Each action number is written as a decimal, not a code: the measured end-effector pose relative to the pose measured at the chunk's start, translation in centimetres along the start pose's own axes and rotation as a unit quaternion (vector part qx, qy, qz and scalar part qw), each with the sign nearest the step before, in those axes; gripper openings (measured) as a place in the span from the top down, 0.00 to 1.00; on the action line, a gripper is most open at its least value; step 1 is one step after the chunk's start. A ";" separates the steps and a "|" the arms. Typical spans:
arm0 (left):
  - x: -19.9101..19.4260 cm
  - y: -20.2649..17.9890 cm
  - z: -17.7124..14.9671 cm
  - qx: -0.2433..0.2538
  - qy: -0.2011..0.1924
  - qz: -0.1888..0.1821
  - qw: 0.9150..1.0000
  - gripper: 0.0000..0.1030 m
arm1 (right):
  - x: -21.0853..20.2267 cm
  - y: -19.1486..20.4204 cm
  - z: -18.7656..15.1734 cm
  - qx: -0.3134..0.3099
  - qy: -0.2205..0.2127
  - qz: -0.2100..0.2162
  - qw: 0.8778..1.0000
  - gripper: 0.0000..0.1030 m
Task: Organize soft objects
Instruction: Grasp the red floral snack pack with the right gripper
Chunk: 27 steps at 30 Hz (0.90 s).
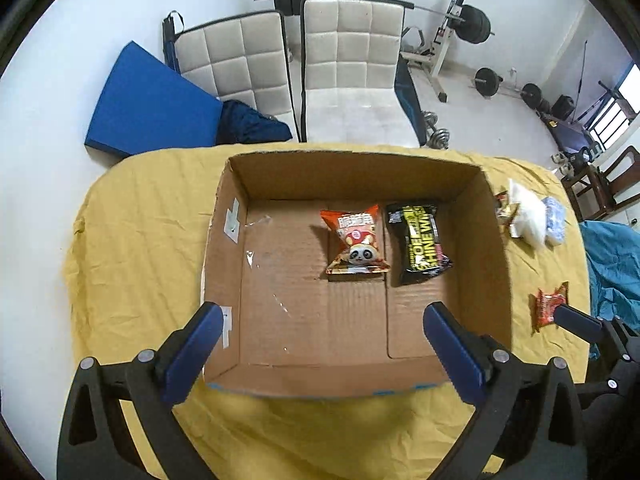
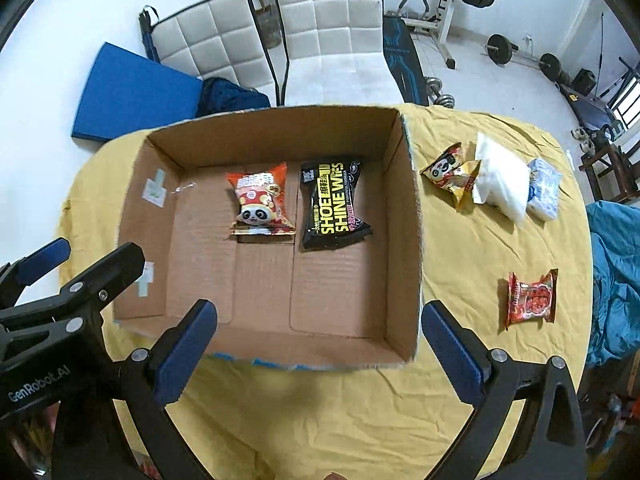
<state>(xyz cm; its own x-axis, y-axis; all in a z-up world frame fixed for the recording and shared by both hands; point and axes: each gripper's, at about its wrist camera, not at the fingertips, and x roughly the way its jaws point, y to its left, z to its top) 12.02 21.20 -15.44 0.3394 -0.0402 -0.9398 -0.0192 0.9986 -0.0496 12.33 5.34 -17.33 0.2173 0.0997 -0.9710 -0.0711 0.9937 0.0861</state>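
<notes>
An open cardboard box stands on the yellow cloth. Inside lie an orange panda snack packet and a black shoe-wipes pack, side by side near the far wall. Right of the box lie a red snack packet, a small panda packet, a white soft pack and a blue-white tissue pack. My left gripper is open and empty over the box's near edge. My right gripper is open and empty at the box's near right corner.
The yellow-covered table drops off at left and at the far side. Two white padded chairs and a blue mat stand behind it. Gym weights are at the back. A teal cloth lies at right.
</notes>
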 end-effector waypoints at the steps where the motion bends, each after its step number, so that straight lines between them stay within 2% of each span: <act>1: -0.8 -0.2 -0.2 0.002 -0.004 -0.001 1.000 0.00 | -0.6 0.0 -0.3 0.000 -0.003 0.004 1.000 0.00; 8: -3.3 -1.8 -0.9 0.011 -0.018 0.001 1.000 0.00 | -2.7 -0.6 -1.7 -0.001 -0.008 0.035 0.999 0.00; 12: -3.9 -3.3 -0.9 0.008 -0.017 -0.006 1.000 0.00 | -3.5 -2.7 -2.0 0.007 -0.007 0.051 0.999 0.00; 17: -4.0 -8.3 -0.4 0.032 -0.018 -0.018 0.999 0.00 | -3.8 -10.1 -2.5 0.052 0.002 0.046 0.998 0.00; 21: -2.4 -13.7 -0.1 0.063 0.000 -0.023 0.998 0.00 | -2.1 -18.7 -3.2 0.080 0.024 0.006 0.996 0.00; 23: -0.8 -16.7 -0.3 0.080 0.018 -0.024 0.996 0.00 | -0.1 -22.3 -3.3 0.043 0.049 -0.019 0.998 0.00; 25: 1.0 -19.3 -0.6 0.096 0.034 -0.018 0.995 0.00 | 2.6 -25.1 -3.5 -0.028 0.085 -0.039 0.995 0.00; 27: 2.9 -21.6 -0.9 0.104 0.057 -0.012 0.993 0.00 | 5.3 -26.5 -3.9 -0.104 0.113 -0.073 0.985 0.00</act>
<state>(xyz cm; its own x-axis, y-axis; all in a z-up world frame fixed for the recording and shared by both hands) 12.57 -0.47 -17.41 0.2285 -0.0564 -0.9719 0.1862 0.9824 -0.0132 11.58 -20.70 -25.63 0.0186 -0.0816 -0.9965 -0.2584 0.9624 -0.0836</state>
